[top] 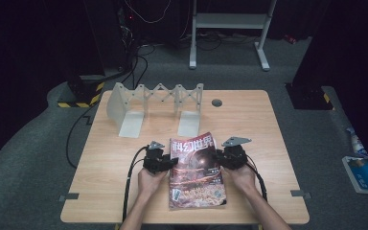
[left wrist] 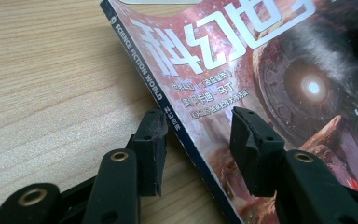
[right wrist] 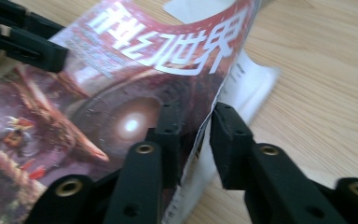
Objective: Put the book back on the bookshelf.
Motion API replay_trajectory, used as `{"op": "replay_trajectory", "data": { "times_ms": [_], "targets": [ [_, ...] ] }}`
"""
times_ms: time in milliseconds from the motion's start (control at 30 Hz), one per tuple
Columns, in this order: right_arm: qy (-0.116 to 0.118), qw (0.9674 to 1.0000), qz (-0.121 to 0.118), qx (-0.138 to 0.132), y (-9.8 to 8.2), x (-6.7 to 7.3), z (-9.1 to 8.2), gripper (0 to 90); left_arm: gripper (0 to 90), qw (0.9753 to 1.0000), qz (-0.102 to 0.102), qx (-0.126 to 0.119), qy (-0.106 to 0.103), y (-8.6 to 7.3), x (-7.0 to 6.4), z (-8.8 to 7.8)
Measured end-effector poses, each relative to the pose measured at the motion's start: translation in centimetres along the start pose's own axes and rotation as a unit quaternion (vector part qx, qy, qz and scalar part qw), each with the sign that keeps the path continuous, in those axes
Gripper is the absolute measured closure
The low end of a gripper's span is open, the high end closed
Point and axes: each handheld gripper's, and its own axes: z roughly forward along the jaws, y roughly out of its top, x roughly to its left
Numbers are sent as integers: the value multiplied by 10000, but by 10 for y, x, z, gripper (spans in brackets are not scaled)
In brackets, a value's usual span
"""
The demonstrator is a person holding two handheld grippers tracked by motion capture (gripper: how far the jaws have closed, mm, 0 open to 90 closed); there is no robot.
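Magazine [top: 196, 170]: lies flat on the bench [top: 105, 158], front-centre, cover up, spine toward the person's left. It sits between the two hands and just in front of the white folding book rack [top: 158, 103], which stands at the far left of the bench.

Left gripper [top: 168, 163]: jaws part-way apart and straddling the spine edge, one jaw over the bare wood, the other over the cover. In the left gripper view the pads [left wrist: 151, 144] do not press on the paper, so nothing is held. This placement appears intended to pin or take the bound edge, the stiffest part.

Right gripper [top: 219, 160]: jaws apart at the opposite, open edge. In the right gripper view the cover's edge curls up between them, with a white inner page showing beneath. The pads stand off the paper; the lift looks slack rather than clamped.

Holding both long edges would likely let the magazine be raised level toward the rack.
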Motion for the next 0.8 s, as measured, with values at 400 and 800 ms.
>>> {"op": "replay_trajectory", "data": {
  "times_ms": [400, 800],
  "targets": [
    [-525, 9974, 343, 361, -10, -22, 6, 836, 558, 10000, -14, 2, 15, 0, -1, -1],
    [-553, 9971, 26, 519, -9, -13, 23, 895, 529, 9999, 13, -30, -107, 1, 4, 1]
  ]
}}
